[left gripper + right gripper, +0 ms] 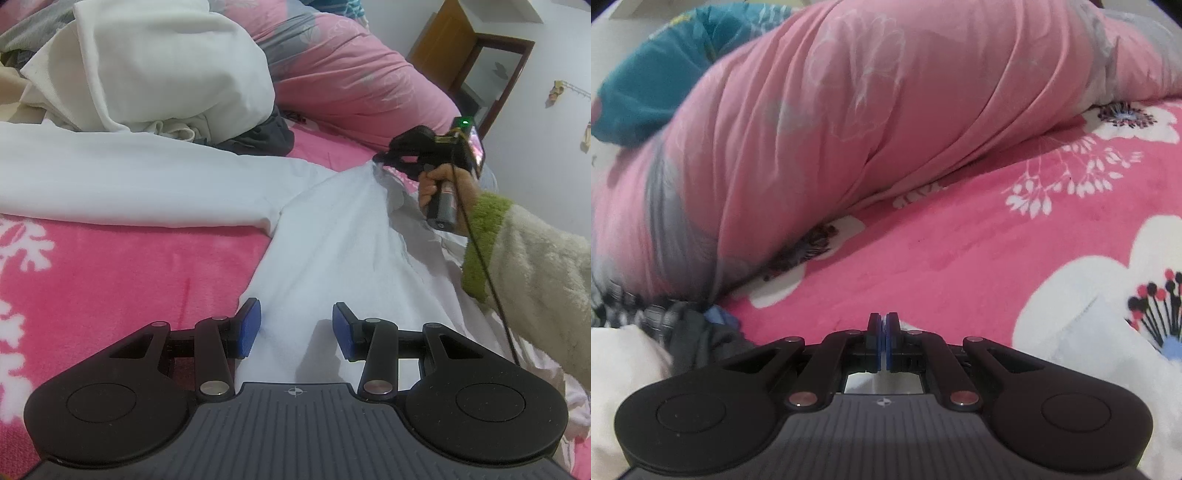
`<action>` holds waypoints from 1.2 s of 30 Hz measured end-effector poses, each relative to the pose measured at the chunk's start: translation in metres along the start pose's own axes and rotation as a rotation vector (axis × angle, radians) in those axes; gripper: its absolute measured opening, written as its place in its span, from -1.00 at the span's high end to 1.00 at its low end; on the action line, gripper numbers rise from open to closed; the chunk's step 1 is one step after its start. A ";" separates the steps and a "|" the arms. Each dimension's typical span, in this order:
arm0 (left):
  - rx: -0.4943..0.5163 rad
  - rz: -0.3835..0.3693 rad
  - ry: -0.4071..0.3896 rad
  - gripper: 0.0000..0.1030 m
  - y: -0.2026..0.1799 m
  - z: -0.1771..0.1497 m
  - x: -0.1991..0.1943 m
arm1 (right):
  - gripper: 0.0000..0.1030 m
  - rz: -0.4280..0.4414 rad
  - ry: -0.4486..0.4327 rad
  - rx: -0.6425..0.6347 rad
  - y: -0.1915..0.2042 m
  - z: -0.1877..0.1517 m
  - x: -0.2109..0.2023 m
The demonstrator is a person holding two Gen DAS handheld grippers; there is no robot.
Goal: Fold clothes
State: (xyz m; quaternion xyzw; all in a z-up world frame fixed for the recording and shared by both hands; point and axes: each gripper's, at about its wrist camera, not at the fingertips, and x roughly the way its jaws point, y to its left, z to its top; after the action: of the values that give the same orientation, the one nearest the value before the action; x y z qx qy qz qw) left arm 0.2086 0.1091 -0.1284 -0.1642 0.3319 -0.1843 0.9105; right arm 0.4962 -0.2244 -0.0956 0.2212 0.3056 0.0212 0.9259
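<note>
A white garment (325, 236) lies spread on the pink blanket (110, 273), one long sleeve running off to the left. My left gripper (295, 328) hovers open just above its near part, blue pads (249, 326) apart with cloth beneath them. In the left wrist view, my right gripper (384, 158) is at the garment's far corner, shut on a pinch of the white cloth and pulling it taut; a hand (430, 188) in a fuzzy green-cuffed sleeve holds it. In the right wrist view, the right gripper (883, 334) has its blue pads pressed together with a thin white edge of fabric between them.
A heap of white and cream clothes (155, 70) and a dark garment (266, 136) sit at the back left. A bulky pink duvet (849, 110) rises behind. A wooden cabinet (465, 55) stands by the wall on the right. A teal pillow (657, 70) lies far left.
</note>
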 end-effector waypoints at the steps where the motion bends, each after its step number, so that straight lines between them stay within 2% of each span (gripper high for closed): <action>1: -0.001 0.000 0.000 0.17 0.000 0.000 0.000 | 0.97 -0.005 -0.006 0.006 -0.002 0.003 -0.005; 6: 0.000 -0.001 0.000 0.17 0.001 0.000 0.000 | 0.91 -0.027 -0.036 0.042 -0.013 0.017 -0.030; 8: 0.000 0.000 0.000 0.17 0.001 0.000 0.000 | 0.68 -0.036 -0.048 0.056 -0.018 0.023 -0.040; 10: 0.001 0.000 0.000 0.17 0.000 0.000 0.000 | 0.66 -0.034 -0.060 0.052 -0.022 0.026 -0.054; 13: 0.002 0.002 -0.001 0.17 0.000 0.000 -0.001 | 0.65 -0.019 -0.017 -0.006 -0.022 0.026 -0.085; 15: 0.004 0.003 -0.001 0.17 0.000 0.000 -0.001 | 0.56 -0.018 0.021 -0.064 -0.017 0.007 -0.091; 17: 0.006 0.005 -0.002 0.17 -0.001 0.000 -0.001 | 0.28 -0.016 0.059 -0.122 -0.011 -0.013 -0.097; 18: 0.007 0.006 -0.002 0.17 -0.001 -0.001 -0.002 | 0.26 -0.016 0.079 -0.152 -0.008 -0.023 -0.099; 29: 0.013 0.009 -0.007 0.17 -0.001 -0.001 -0.002 | 0.28 -0.007 0.290 -0.473 0.024 -0.131 -0.129; 30: 0.012 0.008 -0.008 0.17 -0.001 -0.001 -0.003 | 0.30 -0.026 0.277 -0.529 0.025 -0.136 -0.130; 31: 0.012 0.008 -0.008 0.17 -0.001 -0.001 -0.003 | 0.33 -0.039 0.271 -0.535 0.022 -0.136 -0.132; 33: 0.011 0.008 -0.009 0.17 -0.001 -0.001 -0.003 | 0.55 -0.056 0.270 -0.499 0.015 -0.132 -0.137; 36: 0.011 0.007 -0.009 0.17 -0.001 -0.001 -0.003 | 0.58 0.002 0.282 -0.341 0.004 -0.119 -0.152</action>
State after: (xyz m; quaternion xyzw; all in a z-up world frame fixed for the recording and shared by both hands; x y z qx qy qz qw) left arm 0.2058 0.1091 -0.1267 -0.1590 0.3274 -0.1819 0.9135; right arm 0.3050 -0.2004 -0.0946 0.0565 0.4240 0.1043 0.8979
